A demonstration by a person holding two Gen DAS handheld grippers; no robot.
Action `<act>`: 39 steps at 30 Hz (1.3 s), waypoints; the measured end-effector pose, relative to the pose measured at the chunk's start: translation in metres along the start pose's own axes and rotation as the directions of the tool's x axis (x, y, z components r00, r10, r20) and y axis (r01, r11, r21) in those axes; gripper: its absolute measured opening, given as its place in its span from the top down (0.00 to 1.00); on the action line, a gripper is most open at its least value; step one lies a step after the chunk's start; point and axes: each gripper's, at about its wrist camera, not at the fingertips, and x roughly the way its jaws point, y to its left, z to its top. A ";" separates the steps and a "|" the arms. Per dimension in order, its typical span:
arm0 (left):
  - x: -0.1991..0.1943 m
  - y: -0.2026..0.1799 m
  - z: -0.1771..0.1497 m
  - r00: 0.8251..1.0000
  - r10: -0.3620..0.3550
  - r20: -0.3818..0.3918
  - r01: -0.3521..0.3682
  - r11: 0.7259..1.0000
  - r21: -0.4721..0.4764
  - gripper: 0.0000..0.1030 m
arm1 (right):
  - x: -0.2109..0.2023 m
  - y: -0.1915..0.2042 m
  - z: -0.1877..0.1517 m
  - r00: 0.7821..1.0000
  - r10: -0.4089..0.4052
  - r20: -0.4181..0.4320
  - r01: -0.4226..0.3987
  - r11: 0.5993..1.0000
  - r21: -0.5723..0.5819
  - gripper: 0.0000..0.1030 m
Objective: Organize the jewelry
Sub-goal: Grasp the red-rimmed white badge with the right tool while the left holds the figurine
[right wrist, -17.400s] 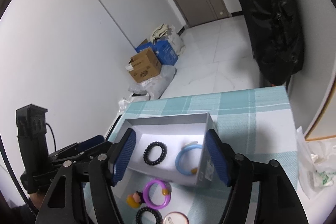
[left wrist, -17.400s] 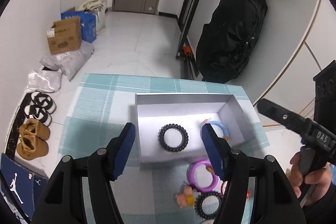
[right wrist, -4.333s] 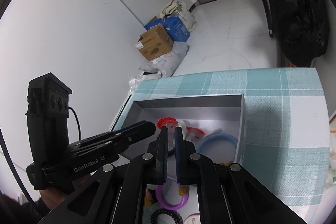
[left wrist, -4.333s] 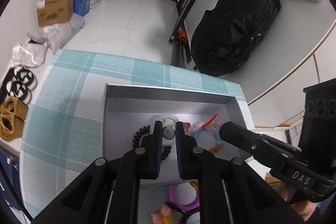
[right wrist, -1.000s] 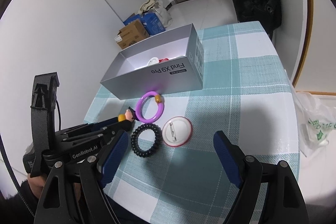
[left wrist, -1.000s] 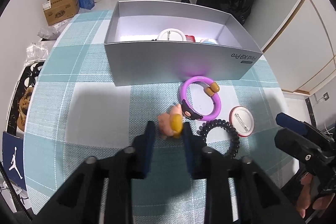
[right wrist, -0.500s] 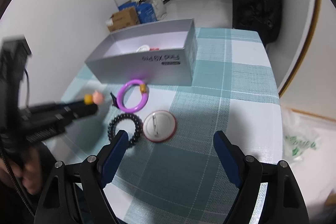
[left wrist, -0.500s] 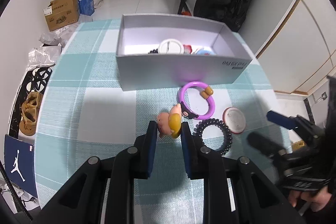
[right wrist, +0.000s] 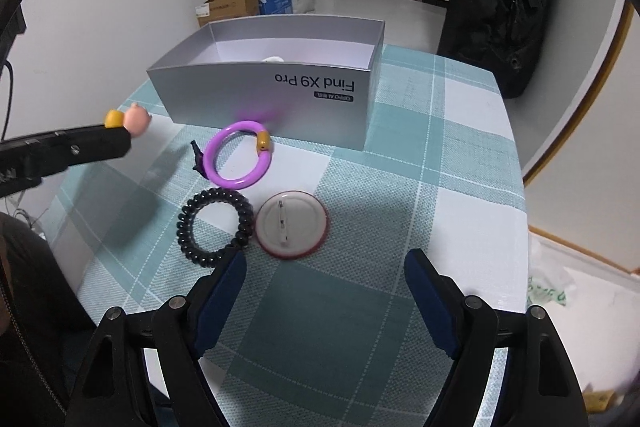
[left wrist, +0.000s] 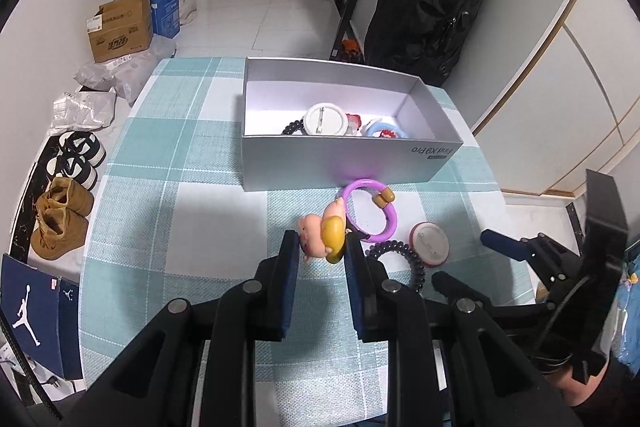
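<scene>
The left tongs [left wrist: 318, 247] are clamped on a small pig figure [left wrist: 321, 231], pink with a yellow part, held low in the centre of the left wrist view and lifted clear of the checked worktop [left wrist: 168, 211]; from the right wrist view the same figure pokes out past the tong tips at the left edge of the frame. It looks light and hard, probably smooth plastic, so a grip across its rounded body could let it twist or squirt out — a hold across the widest part seems safest. The right tongs [right wrist: 324, 279] stand wide apart and hold nothing, at the bottom of their own frame. Just above them lie a black coil hair tie [right wrist: 216, 221] and a round pin badge [right wrist: 291, 223], touching or nearly so, with a purple ring [right wrist: 239, 153] beyond — its stiff hoop can be pinched on the rim. The grey box [left wrist: 344, 155], upper centre, already holds a badge, a dark tie and a blue ring.
</scene>
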 end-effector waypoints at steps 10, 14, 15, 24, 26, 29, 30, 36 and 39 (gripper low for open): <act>-0.005 0.002 0.000 1.000 -0.007 0.015 0.006 1.000 0.004 0.83 | 0.010 0.011 0.007 1.000 -0.029 0.001 0.029 0.999 -0.042 0.26; -0.005 0.003 0.003 1.000 -0.014 0.012 0.014 1.000 -0.006 0.83 | 0.012 0.014 0.010 1.000 -0.023 0.006 0.024 0.999 -0.049 0.33; -0.005 0.003 0.003 1.000 -0.014 0.010 0.014 1.000 -0.006 0.83 | 0.012 0.016 0.011 1.000 -0.022 0.009 0.022 0.998 -0.055 0.36; -0.003 0.008 0.006 1.000 -0.026 -0.001 0.026 0.999 -0.023 0.83 | 0.012 0.025 0.013 1.000 0.002 0.027 0.000 0.996 -0.089 0.55; -0.003 0.008 0.007 1.000 -0.031 0.001 0.031 0.999 -0.025 0.83 | 0.012 0.026 0.013 0.999 0.013 0.031 -0.010 0.996 -0.092 0.60; -0.002 0.006 0.007 0.999 -0.035 0.002 0.035 0.999 -0.021 0.83 | 0.011 0.028 0.012 0.999 0.012 0.036 -0.008 0.994 -0.106 0.60; -0.002 0.006 0.007 0.999 -0.037 0.002 0.037 0.999 -0.019 0.83 | 0.011 0.027 0.012 0.999 0.019 0.035 -0.016 0.995 -0.097 0.60; -0.001 0.006 0.006 0.999 -0.043 -0.004 0.043 0.999 -0.018 0.83 | 0.010 0.018 0.015 0.998 0.059 0.035 -0.058 0.997 -0.048 0.60; -0.002 0.007 0.008 0.999 -0.043 -0.001 0.043 0.999 -0.026 0.83 | 0.010 0.010 0.016 0.994 0.099 0.036 -0.099 0.995 0.004 0.60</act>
